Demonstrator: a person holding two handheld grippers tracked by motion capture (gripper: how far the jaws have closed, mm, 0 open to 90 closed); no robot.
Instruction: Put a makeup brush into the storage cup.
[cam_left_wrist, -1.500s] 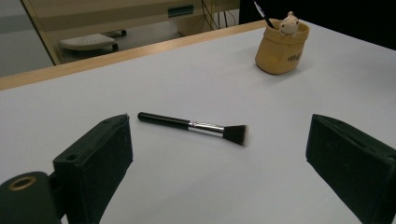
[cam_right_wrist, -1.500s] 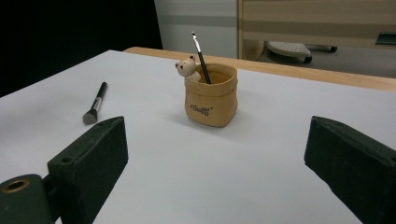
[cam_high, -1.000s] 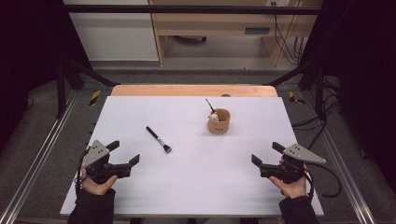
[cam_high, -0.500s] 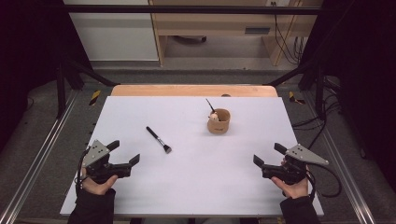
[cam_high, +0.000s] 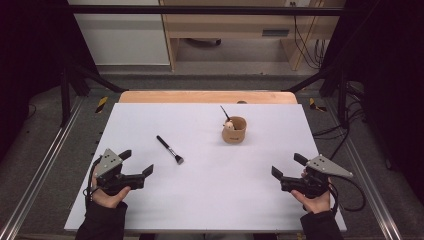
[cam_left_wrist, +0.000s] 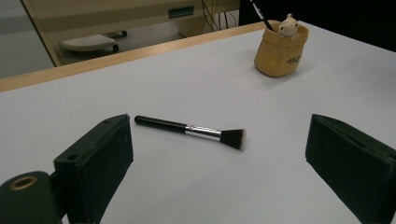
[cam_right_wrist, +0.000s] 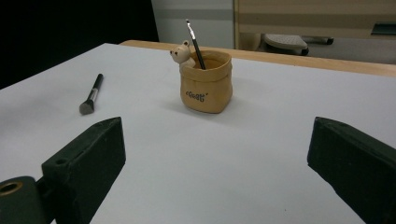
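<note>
A black makeup brush (cam_high: 170, 149) with a silver ferrule lies flat on the white table (cam_high: 210, 200), left of centre; it shows as the brush (cam_left_wrist: 191, 130) ahead of my left jaws and the brush (cam_right_wrist: 91, 95) far left in the right gripper view. A tan bag-shaped pot (cam_high: 234, 130) with a small bear figure and a thin black brush standing in it sits right of centre, also the pot (cam_left_wrist: 281, 49) and the pot (cam_right_wrist: 206, 85). My left gripper (cam_high: 136, 162) is open near the front left corner. My right gripper (cam_high: 288, 166) is open at the front right. Both hold nothing.
A wooden strip (cam_high: 207, 96) runs along the table's far edge. Beyond it stand a wooden cabinet (cam_high: 235, 25) and cables (cam_high: 305, 45). Metal frame rails (cam_high: 35, 180) flank both sides of the table.
My right gripper has drifted slightly to the right and toward the front edge. The left gripper, the brush and the pot stay where they were.
</note>
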